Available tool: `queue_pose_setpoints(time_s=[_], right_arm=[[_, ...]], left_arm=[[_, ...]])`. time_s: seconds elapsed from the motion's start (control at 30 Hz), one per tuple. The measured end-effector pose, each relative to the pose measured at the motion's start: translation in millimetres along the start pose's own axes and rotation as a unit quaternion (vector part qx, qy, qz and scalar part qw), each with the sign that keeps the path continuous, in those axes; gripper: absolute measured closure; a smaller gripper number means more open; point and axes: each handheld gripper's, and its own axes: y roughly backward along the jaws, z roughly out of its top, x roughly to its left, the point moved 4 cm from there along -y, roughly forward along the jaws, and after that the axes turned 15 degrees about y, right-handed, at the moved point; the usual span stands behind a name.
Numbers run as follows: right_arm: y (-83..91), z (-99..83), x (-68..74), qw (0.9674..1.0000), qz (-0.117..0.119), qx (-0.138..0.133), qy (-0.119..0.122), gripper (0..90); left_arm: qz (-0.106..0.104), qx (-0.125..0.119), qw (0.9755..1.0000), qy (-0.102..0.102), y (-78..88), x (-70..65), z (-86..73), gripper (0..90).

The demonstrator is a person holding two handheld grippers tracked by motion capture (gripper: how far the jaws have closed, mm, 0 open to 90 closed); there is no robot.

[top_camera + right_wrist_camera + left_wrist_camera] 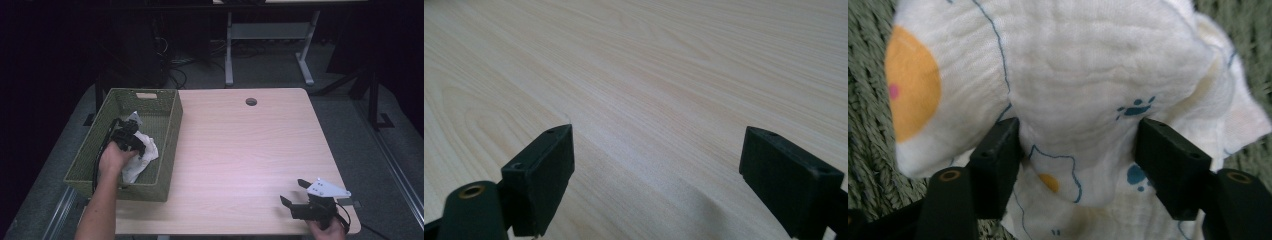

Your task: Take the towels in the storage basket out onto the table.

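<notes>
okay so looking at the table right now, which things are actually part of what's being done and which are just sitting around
In use: white printed cloth; green woven basket that holds it; left gripper, open around the cloth.

Idle: right gripper, open over bare table; the desk frame behind.

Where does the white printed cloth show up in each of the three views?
High view: the white printed cloth lies inside the green woven basket at left, under the left gripper.
Left gripper view: it spreads across the centre, bunched between the open jaws.
Right gripper view: not in it.
Shared landmark: the basket's green weave.
</notes>
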Motion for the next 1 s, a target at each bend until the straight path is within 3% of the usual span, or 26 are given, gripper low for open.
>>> queue_pose_setpoints(time_s=[0.1, 0.13, 0.23, 0.57, 0.73, 0.9, 1.0], right_arm=[[0.2, -0.1, 0.1, 1.0, 0.0, 0.0, -0.001, 14.0], [0.9, -0.2, -0.1, 1.0, 0.0, 0.001, -0.002, 14.0], [2.2, -0.5, -1.4, 1.0, -0.002, -0.002, -0.002, 14.0], [4.0, 0.3, -0.3, 1.0, -0.002, -0.005, 0.0, 14.2], [7.3, -0.1, -2.5, 0.9999, -0.007, -0.01, -0.003, 14.2], [8.7, -0.6, -4.2, 0.9998, -0.013, -0.012, -0.007, 14.2], [8.0, -0.7, -4.0, 0.9998, -0.015, -0.011, -0.006, 14.1]], left_arm=[[0.007, -0.001, 1.0, -0.003, -0.8, -0.5, 0.8, 37.5], [0.006, 0.0, 1.0, -0.007, -0.6, -0.4, 0.8, 43.2], [0.002, 0.0, 1.0, -0.005, -0.2, -0.4, 0.5, 49.4], [0.015, -0.003, 0.9998, -0.014, 1.8, -6.4, -2.3, 73.2], [0.004, -0.001, 1.0, -0.006, 3.2, -4.2, -4.4, 77.1], [0.004, 0.002, 0.9999, -0.015, 4.4, -4.1, -4.8, 77.5], [-0.009, 0.005, 0.9999, -0.012, 8.1, -2.3, -5.3, 77.7]])
